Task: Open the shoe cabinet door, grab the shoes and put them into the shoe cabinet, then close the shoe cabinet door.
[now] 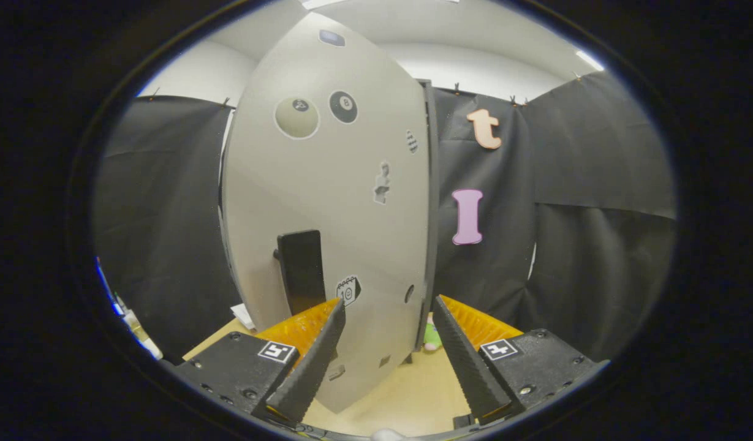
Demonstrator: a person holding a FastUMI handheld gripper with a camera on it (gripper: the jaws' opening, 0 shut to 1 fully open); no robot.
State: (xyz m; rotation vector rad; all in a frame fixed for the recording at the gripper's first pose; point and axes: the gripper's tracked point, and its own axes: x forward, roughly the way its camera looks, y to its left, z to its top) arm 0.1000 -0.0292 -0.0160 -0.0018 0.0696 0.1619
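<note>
A pale wooden tabletop [413,386] sits inside a booth hung with black cloth, under a white ceiling with strip lights. One shoe cabinet stands on it, and its single grey door [327,202] rises upright just ahead of the fingers, long axis vertical, face turned toward the camera. One black rectangular handle [301,269] is mounted low on the door, also upright, and several stickers dot the panel. The gripper [388,309] has its two fingers spread wide with nothing held; the door's free edge stands between the tips. A small pink-and-green object [432,338] lies on the tabletop beyond that edge.
</note>
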